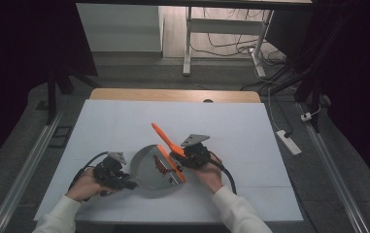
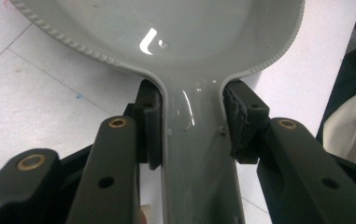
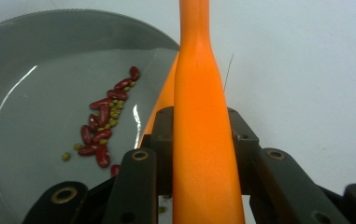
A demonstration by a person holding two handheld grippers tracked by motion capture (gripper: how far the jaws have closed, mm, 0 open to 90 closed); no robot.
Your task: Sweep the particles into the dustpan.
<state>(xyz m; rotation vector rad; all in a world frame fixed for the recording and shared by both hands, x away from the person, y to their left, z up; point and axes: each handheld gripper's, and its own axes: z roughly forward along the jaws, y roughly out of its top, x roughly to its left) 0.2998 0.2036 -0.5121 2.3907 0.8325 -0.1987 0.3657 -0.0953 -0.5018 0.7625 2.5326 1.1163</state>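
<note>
Dustpan (image 1: 149,170) sat mid-table, steadied by our left gripper (image 1: 124,183) clamped on its handle at 9 o'clock (beans (image 3: 102,126) inside), while our right gripper (image 1: 185,158) gripped the orange brush (image 1: 165,141) to sweep.

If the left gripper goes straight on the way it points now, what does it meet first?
The left gripper is shut on the grey dustpan's handle; straight ahead lies the dustpan's pan, probably first.

A white power strip (image 1: 288,141) lies on the floor at three o'clock; tangled cables (image 1: 231,46) and white desk legs (image 1: 188,41) sit at twelve.
</note>
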